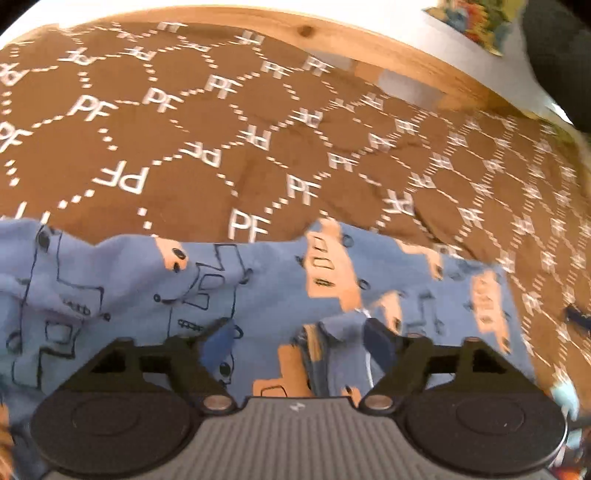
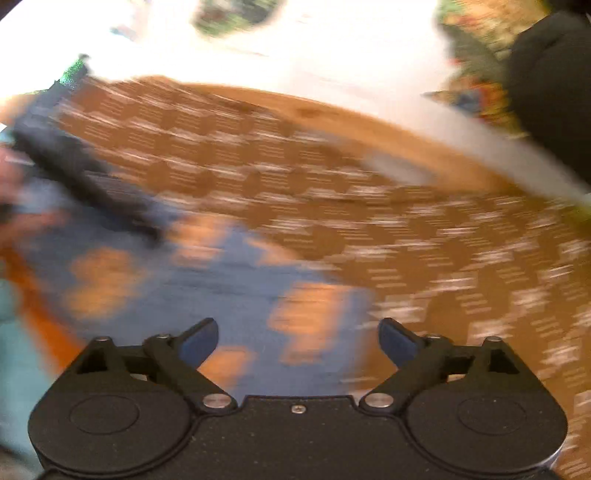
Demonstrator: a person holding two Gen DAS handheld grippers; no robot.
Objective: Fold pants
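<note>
Lying just below and ahead of both grippers, the blue patterned pants (image 1: 258, 288) rest on a brown blanket (image 1: 221, 122); the left gripper (image 1: 301, 341) and right gripper (image 2: 298, 341) gape apart, gripping nothing.

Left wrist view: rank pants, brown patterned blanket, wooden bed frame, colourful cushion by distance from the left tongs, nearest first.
1. pants: right under and ahead of the left tongs, lower frame.
2. brown patterned blanket: beyond the pants, mid frame.
3. wooden bed frame: along the blanket's far edge, top.
4. colourful cushion: past the frame, top right.
</note>
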